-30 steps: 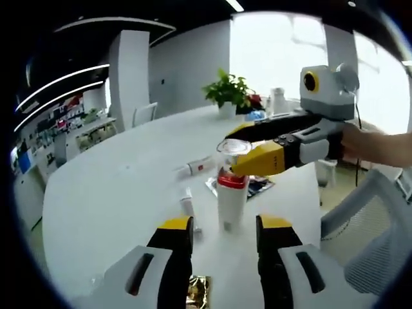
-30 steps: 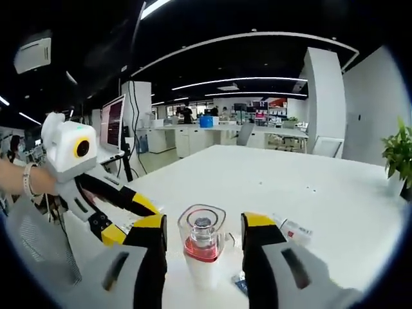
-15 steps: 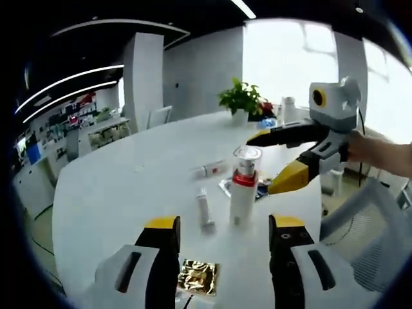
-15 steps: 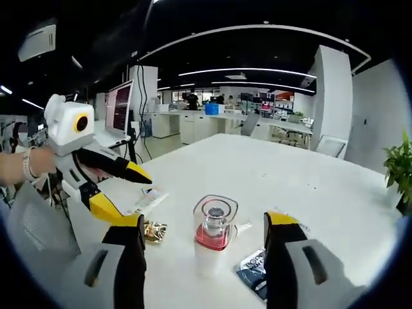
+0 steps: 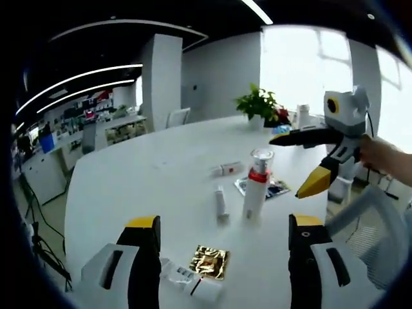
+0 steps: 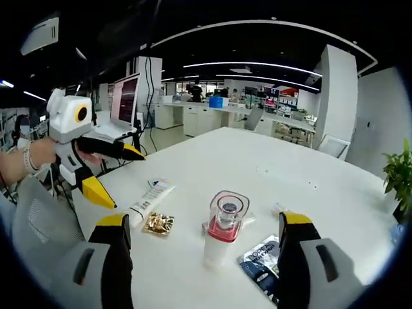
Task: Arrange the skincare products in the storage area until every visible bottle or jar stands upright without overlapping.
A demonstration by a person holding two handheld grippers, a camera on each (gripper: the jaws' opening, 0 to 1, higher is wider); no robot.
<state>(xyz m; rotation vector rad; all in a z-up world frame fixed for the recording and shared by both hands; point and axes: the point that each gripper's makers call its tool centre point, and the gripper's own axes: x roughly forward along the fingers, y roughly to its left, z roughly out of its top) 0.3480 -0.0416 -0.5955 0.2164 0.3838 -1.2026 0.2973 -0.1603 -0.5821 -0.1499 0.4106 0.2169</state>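
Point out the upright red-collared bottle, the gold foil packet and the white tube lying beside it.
red-collared bottle (image 6: 222, 235), right gripper view, red collar
gold foil packet (image 6: 158, 223), right gripper view, middle
white tube (image 6: 149, 197), right gripper view, printed body

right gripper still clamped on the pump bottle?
No. The right gripper is open, its jaws well apart from the upright bottle.

My left gripper (image 5: 222, 241) hangs above the near edge of the table (image 5: 129, 187) with its jaws spread wide and nothing between them. My right gripper (image 6: 203, 238) is also wide open and empty, held above the table; a hand (image 5: 386, 158) grips its rear
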